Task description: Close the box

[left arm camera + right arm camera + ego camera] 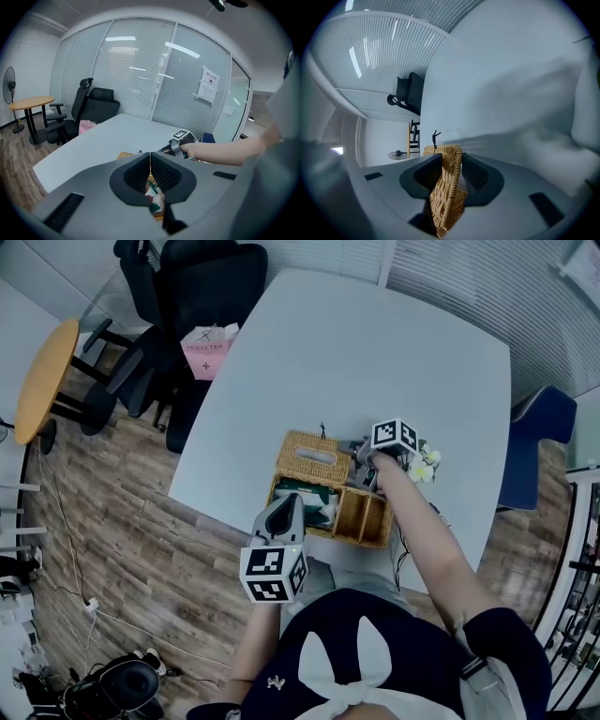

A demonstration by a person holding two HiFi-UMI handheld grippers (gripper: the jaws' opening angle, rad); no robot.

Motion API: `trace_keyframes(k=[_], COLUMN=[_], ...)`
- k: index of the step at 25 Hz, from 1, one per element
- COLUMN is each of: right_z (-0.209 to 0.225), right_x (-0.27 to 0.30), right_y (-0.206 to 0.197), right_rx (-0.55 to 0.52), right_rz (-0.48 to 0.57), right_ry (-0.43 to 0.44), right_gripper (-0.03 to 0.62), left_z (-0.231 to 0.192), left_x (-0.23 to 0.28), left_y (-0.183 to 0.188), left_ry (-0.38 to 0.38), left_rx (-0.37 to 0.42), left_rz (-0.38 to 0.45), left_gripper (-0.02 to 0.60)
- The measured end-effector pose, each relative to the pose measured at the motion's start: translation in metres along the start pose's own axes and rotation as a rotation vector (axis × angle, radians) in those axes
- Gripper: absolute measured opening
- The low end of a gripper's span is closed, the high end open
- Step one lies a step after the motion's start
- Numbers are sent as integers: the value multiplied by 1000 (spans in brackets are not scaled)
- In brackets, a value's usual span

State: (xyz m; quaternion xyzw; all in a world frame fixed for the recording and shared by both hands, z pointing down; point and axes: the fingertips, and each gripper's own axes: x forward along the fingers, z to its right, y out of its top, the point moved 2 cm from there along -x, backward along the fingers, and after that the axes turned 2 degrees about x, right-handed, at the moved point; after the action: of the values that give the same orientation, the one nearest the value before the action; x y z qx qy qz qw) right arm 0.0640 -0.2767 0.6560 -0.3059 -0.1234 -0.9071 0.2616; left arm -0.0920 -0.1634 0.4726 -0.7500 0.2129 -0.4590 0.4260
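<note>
Left tongs [287, 507] [150, 163] sit nearest, marker cube toward the person's chest. Jaws clenched together, nothing btwn the pads; they hover over near-left part of wicker box [364, 518]. Below the jaws in left gripper view: green/white packets [153, 193] inside box. Box pos.: on white table [375, 343], near the edge closest to person, directly in front of torso. Box is open, compartments exposed; packets lie in left section, wicker dividers visible at right. Lid [312, 457] [446, 187] is on far side of box, clear of compartments; exact tilt can't be judged from overhead. Right tongs [362, 454] [449, 165] at lid's right-hand edge, forearm reaching past box. Right gripper view shows woven rim of lid btwn the jaws w/ both pads pressed on it, i.e. grasping lid. Small black handle [436, 137] sticks up from lid's far rim. White/yellow flowers [424, 463] on table just beside right tongs. Off table: black office chair [202, 287] w/ pink bag [207, 351] by it, round wooden side table [42, 379], blue chair [536, 442].
</note>
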Motion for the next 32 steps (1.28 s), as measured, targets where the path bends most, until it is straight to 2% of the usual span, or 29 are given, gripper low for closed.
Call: trace_keyframes(k=[32], right_z=[-32], right_x=[-25], right_y=[3], right_rx=[-98], right_rz=[139], right_ry=[50], right_gripper=[115], left_z=[4], left_x=[-11], left_y=[-1], left_ry=[-1], left_rx=[3], left_rz=[28], left_gripper=[23])
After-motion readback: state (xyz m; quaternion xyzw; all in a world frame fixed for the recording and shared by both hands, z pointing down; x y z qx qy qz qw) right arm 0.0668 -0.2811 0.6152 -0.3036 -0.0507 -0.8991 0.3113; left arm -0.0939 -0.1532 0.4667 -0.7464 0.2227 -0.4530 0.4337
